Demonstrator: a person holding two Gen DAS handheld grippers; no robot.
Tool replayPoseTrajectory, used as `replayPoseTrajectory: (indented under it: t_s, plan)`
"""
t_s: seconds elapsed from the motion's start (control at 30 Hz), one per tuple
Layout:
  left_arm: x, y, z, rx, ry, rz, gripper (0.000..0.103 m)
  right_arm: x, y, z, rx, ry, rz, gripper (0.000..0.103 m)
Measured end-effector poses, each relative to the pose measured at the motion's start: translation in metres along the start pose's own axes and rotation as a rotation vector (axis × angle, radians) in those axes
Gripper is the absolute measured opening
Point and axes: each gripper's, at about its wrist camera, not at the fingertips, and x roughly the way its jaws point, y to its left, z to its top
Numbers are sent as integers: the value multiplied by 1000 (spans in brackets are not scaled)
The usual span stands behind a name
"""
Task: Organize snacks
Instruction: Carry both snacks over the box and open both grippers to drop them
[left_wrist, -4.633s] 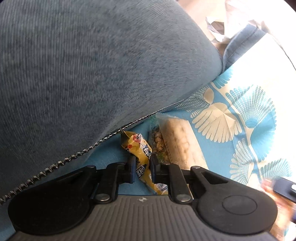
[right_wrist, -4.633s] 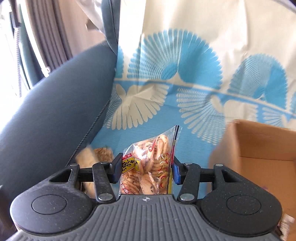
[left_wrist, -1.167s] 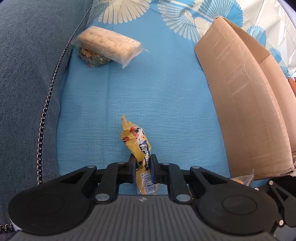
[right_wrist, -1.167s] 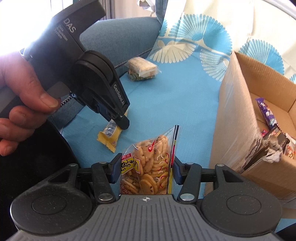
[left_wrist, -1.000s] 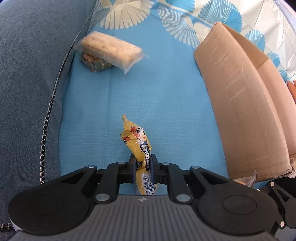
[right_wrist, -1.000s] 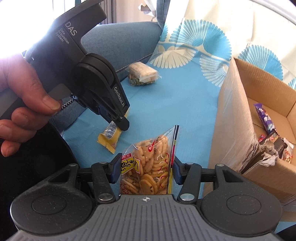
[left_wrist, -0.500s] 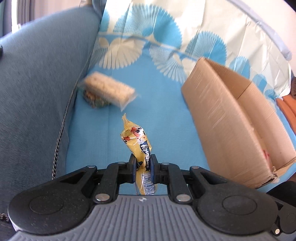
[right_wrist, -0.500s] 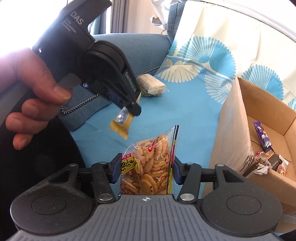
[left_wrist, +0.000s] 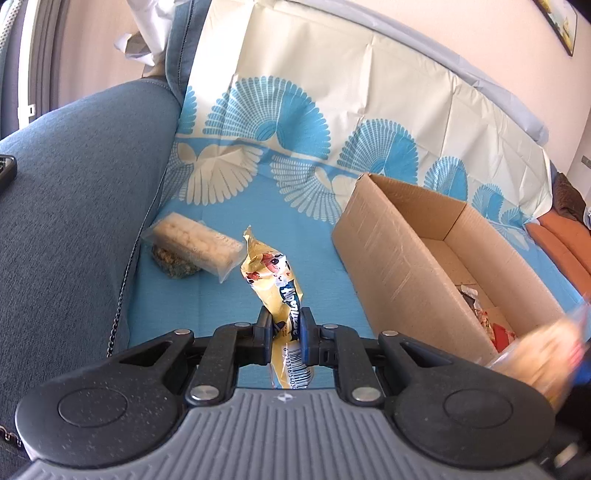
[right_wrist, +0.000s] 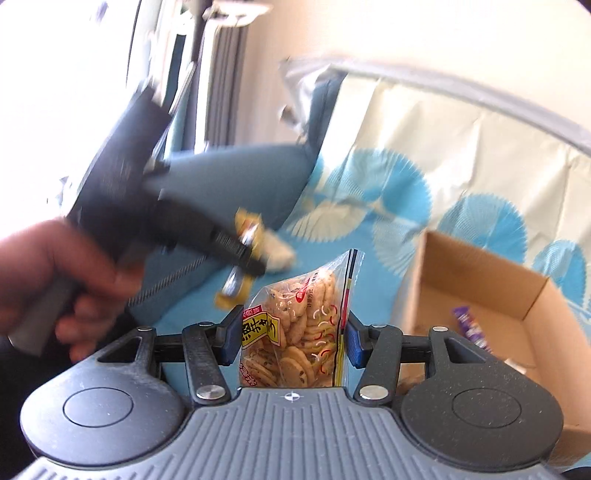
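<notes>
Both loads lifted off the blue cloth (left_wrist: 229, 317) since a second ago: left gripper (left_wrist: 283, 329) pinching yellow snack bar (left_wrist: 273, 273), right gripper (right_wrist: 289, 341) clamping cracker bag (right_wrist: 299, 332); cardboard box (left_wrist: 399, 254) drop next.

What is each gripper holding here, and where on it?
Left gripper pinches the yellow snack packet near its lower end. Right gripper clamps the cracker bag across its lower sides.

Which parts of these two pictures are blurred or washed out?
Left wrist view: sharp, except the cracker bag smeared at the right edge. Right wrist view: the left gripper, hand and yellow snack are motion-blurred; the window at upper left is blown out white.
</notes>
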Motion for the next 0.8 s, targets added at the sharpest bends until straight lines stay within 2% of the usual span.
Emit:
replayPoseTrajectory:
  t_s: [0.23,0.43,0.53,0.63,0.8]
  plan:
    - [-1,3,1,-18,-29,-20,15,-31,-64,32,67,-109,-92,55]
    - [2,1,2,-8,-25,-14,15,-42,-143,47,111,-170,-233,55]
    - [4,0,2,-2,-19,-2,15,-37,-180,46,151,-188,-306,55]
    - [7,-4,2,15,-11,15,15,-34,-206,35,254,-196,-348,55]
    - [10,-11,1,57,-3,49,15,-31,-222,25,388,-215,-389,55]
